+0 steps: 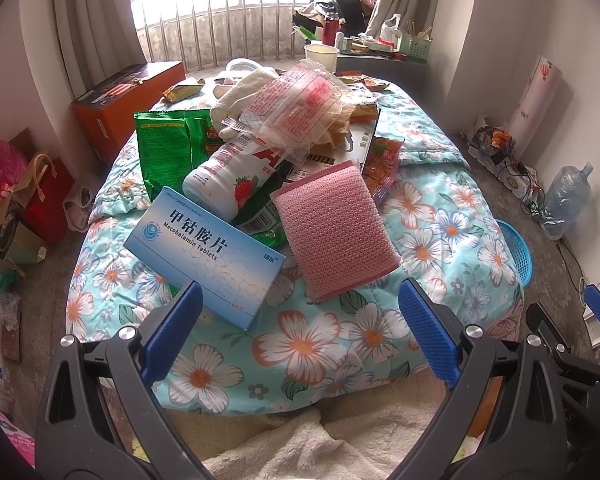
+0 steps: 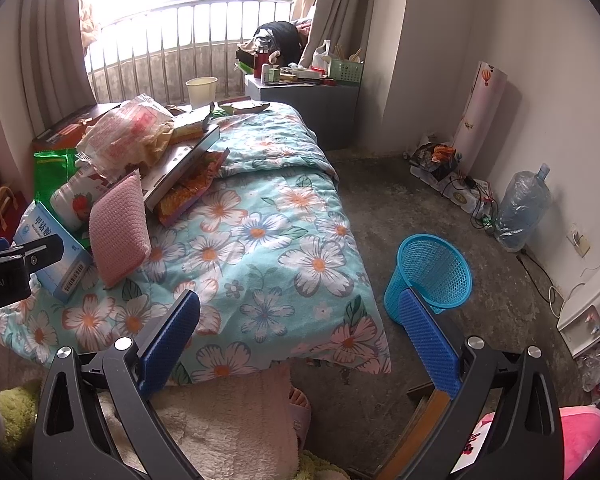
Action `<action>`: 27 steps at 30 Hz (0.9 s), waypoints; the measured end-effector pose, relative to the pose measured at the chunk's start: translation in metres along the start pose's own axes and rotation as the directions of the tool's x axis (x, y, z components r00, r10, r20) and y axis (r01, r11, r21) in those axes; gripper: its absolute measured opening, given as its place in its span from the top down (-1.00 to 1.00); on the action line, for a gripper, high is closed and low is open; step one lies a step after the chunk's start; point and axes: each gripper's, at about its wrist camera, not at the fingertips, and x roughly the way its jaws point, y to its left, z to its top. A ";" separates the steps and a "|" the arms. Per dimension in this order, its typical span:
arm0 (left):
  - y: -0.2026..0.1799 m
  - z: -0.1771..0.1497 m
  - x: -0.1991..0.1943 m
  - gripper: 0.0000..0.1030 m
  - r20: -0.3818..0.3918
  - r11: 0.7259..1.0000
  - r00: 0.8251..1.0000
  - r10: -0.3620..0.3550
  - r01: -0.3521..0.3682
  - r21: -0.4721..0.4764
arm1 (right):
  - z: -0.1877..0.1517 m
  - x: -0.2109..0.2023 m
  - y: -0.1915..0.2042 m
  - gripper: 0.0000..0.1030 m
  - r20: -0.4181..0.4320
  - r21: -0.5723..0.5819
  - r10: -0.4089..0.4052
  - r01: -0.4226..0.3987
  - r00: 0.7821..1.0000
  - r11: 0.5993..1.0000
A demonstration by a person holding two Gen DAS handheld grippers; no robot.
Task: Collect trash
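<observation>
Both the left gripper (image 1: 300, 336) and the right gripper (image 2: 300, 340) are wide open and hold nothing, while the blue tablet box (image 1: 205, 255) lies on the floral quilt (image 1: 440, 240) beside the pink sponge (image 1: 334, 232); it looks light, stiff and crushable, so I would grip it gently across its short sides.

Left gripper (image 1: 300, 328): two black plastic arms of open triangular frame, each with a cut-out slot. Fingers (image 1: 428, 336) faced with blue pads of fine dimpled texture. Round silver screws (image 1: 126, 333) sat at the pivots, two per arm.

Right gripper (image 2: 300, 336): same build, with black skeletal arms, blue textured fingers (image 2: 430, 344) and silver screws (image 2: 475, 342) at the joints.

In the right wrist view, at nine o'clock, the left gripper's black housing bore white lettering reading "Robot.AI", with a small screw and a blue pad edge above it.
</observation>
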 end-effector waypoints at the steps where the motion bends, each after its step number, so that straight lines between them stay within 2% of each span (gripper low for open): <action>1: 0.000 0.000 0.000 -0.83 -0.001 1.000 1.000 0.000 0.000 0.000 | 0.000 0.000 0.000 -0.88 0.001 0.000 0.000 0.000 1.000 1.000; 9: 0.000 0.002 0.003 -0.83 0.011 1.000 1.000 -0.012 0.012 0.004 | 0.000 0.003 -0.001 -0.88 0.009 0.010 0.000 0.000 1.000 1.000; 13: 0.020 0.006 0.001 -0.83 0.108 0.998 0.992 -0.062 0.062 0.011 | 0.009 0.002 0.001 -0.88 0.085 0.021 0.039 -0.041 0.996 0.999; 17: 0.053 0.014 -0.003 -0.83 0.235 0.991 0.963 -0.130 0.135 -0.005 | 0.023 0.009 0.012 -0.88 0.132 0.015 0.137 -0.140 0.982 0.990; 21: 0.083 0.022 -0.002 -0.83 0.321 0.974 0.923 -0.210 0.225 -0.009 | 0.039 0.028 0.035 -0.88 0.098 0.009 0.228 -0.230 0.969 0.973; 27: 0.108 0.049 -0.006 -0.83 0.416 0.971 0.881 -0.224 0.240 0.015 | 0.055 0.051 0.058 -0.88 0.056 0.031 0.334 -0.336 0.941 0.941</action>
